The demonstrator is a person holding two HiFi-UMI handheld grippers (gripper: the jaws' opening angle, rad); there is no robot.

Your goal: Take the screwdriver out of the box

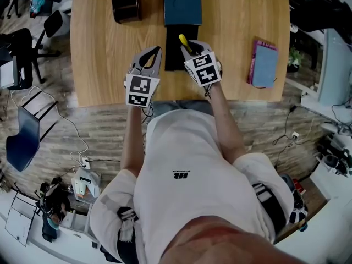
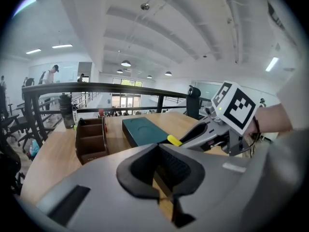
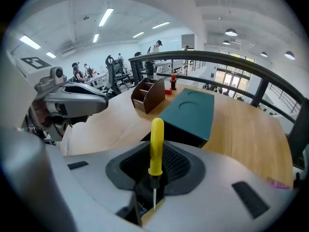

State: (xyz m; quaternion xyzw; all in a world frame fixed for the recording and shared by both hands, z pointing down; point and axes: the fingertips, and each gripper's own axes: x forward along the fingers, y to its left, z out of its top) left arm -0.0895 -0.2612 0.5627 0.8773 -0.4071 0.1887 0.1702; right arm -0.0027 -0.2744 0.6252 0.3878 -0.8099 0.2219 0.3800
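Note:
A yellow-handled screwdriver stands upright between the jaws of my right gripper, which is shut on its shaft just below the handle, with the thin blade pointing down. It hangs above the black tray of the box, whose dark teal lid lies just behind it. My left gripper hovers left of the tray, with its jaws together and nothing in them. In the left gripper view the yellow handle tip pokes out of the right gripper in front of the teal box.
A dark brown desk organizer stands at the back left of the wooden table. A pink and blue notebook lies at the right. The table's near edge is just below both grippers. Chairs stand on the floor at left.

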